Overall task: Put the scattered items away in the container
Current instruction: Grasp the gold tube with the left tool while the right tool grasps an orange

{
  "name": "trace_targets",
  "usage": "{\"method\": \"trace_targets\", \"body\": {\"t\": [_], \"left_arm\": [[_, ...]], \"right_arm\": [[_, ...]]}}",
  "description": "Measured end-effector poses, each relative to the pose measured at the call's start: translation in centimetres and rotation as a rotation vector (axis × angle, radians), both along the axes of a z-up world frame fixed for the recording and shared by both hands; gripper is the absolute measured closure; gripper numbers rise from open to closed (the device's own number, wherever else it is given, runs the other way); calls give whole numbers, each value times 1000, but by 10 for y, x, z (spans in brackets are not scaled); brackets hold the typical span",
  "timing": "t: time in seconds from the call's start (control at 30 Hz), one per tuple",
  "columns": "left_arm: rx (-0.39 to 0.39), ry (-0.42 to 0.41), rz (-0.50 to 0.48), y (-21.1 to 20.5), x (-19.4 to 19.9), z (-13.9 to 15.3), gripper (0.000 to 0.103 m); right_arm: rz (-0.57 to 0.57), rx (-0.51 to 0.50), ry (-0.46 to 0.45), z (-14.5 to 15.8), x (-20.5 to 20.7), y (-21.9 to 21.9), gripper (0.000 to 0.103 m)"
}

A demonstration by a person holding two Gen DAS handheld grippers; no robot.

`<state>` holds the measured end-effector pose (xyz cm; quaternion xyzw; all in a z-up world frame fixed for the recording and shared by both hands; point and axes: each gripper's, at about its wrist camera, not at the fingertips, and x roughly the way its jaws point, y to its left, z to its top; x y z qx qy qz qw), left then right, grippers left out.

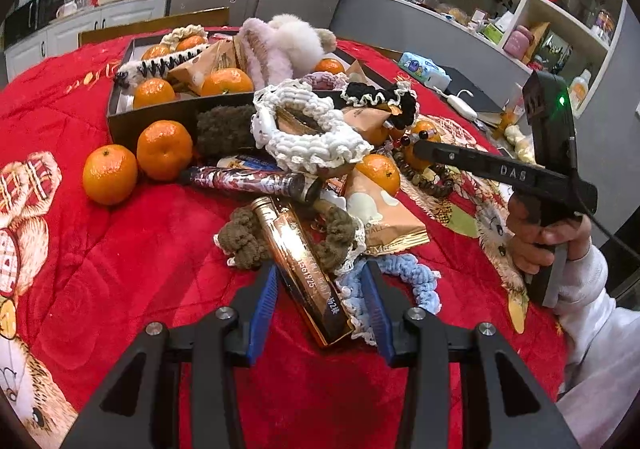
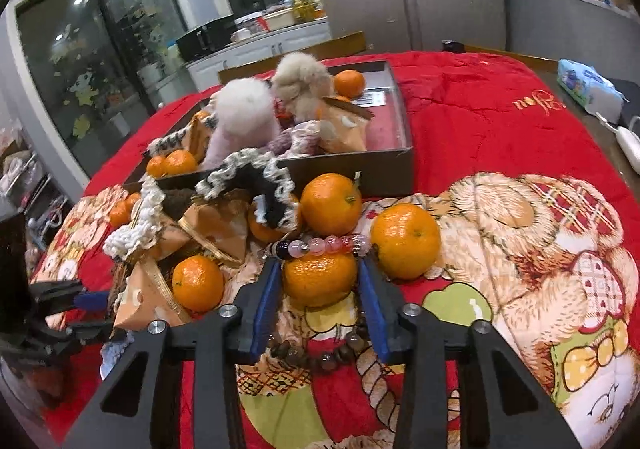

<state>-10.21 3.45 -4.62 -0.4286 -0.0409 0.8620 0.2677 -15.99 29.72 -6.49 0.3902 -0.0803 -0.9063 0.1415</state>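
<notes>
My dark box (image 1: 160, 117) already holds tangerines, snack packets and fluffy hair ties, yet many items lie scattered just before it. My left gripper (image 1: 320, 289) gapes around a gold tube (image 1: 304, 261); my right gripper (image 2: 318, 281) gapes around a tangerine (image 2: 320, 277).

1. Both views are fairly dim and warm-toned, lit from ceiling lamps; 2 bright spots glare at the top left of the right wrist view.
2. Fisheye distortion bends the shelves (image 1: 520, 9) and leaves black corners.
3. Highlights glint on the gold box (image 1: 304, 261) and the mandarins (image 2: 406, 241).
4. Background cabinets (image 2: 256, 49) look soft and noisy.
</notes>
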Motion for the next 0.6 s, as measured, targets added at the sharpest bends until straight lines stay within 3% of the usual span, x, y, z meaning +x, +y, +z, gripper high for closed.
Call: {"method": "trace_targets", "body": {"t": [0.1, 0.47, 0.6], "left_arm": [[5, -4, 21, -4, 0, 0, 77], [-73, 122, 70, -5, 14, 16, 88], [-78, 124, 72, -6, 13, 15, 88]], "right_arm": [[-16, -16, -1, 0, 1, 3, 66], [-23, -27, 30, 12, 8, 3, 67], [-27, -22, 27, 11, 7, 3, 67]]}}
